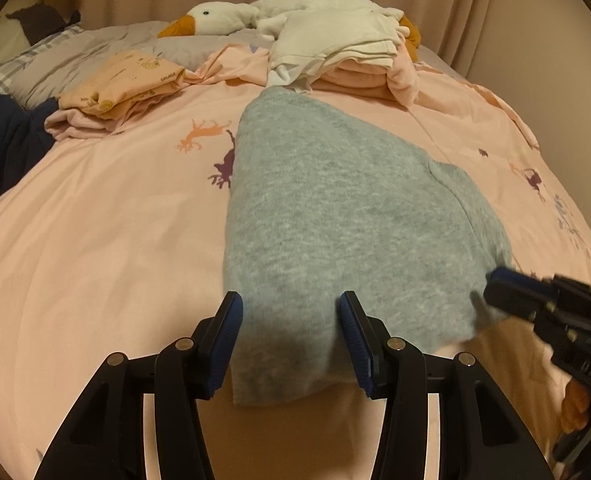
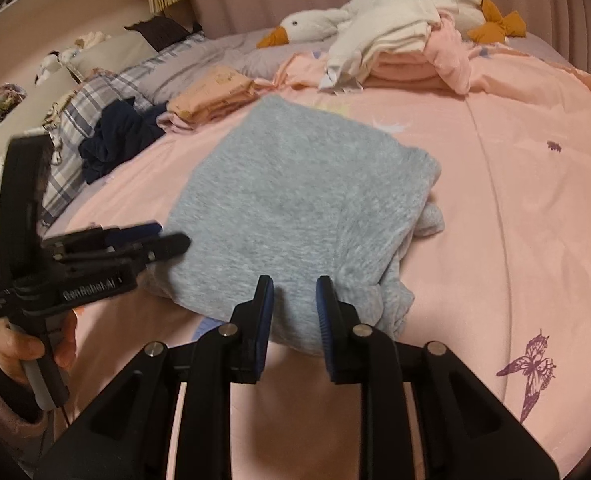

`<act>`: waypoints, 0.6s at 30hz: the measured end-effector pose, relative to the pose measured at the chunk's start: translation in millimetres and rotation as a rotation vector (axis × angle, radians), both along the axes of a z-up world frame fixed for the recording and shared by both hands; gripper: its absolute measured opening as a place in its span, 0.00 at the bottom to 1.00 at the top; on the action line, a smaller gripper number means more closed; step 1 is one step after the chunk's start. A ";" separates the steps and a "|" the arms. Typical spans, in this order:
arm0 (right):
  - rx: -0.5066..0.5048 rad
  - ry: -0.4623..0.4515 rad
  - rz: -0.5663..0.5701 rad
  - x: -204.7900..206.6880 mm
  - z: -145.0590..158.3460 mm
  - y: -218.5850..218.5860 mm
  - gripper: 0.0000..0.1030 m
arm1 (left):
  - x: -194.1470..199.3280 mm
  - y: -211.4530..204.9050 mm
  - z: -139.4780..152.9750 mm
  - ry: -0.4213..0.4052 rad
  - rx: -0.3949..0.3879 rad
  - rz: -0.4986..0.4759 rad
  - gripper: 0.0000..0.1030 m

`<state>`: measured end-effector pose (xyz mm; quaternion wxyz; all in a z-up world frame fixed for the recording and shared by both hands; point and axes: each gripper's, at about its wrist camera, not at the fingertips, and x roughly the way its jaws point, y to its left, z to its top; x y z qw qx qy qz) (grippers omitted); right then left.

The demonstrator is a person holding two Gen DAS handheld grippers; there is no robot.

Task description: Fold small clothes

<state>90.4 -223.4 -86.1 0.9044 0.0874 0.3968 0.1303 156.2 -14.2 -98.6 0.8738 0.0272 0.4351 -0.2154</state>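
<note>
A grey knitted garment point(image 1: 335, 216) lies folded on the pink printed duvet cover point(image 1: 107, 240), and everything else is placed from it. The left gripper point(image 1: 289, 308) sits at the garment's near edge, at its left corner, with the jaws spread and the grey cloth between them; whether the pads press on the cloth cannot be told. The right gripper point(image 2: 293, 292) is at the same near edge further right, jaws narrowly apart with a fold of the grey cloth running between them; a firm pinch cannot be told here either. In the right wrist view a hand point(image 2: 27, 344) in a pink sleeve holds the left gripper's handle, left of the garment. Beyond the garment's far edge lies a stack of folded cream and pink clothes point(image 1: 347, 60), and behind that a white plush goose point(image 1: 219, 18) with an orange beak. Beyond the garment's far left corner is a folded peach printed garment point(image 1: 127, 80), and further left a crumpled dark navy garment point(image 2: 115, 136) beside a plaid pillow point(image 2: 79, 120). Right of the garment the duvet cover shows a purple butterfly print point(image 2: 531, 372).
</note>
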 end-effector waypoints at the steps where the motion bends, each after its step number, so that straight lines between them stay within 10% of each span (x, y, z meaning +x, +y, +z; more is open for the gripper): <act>1: 0.006 0.001 -0.005 1.2 -0.5 -1.3 0.23 | -0.7 0.3 -2.3 0.005 -0.002 0.000 0.47; 18: 0.043 0.044 -0.077 48.8 7.1 -15.0 0.21 | -8.0 7.4 -9.3 0.049 -0.028 -0.004 0.47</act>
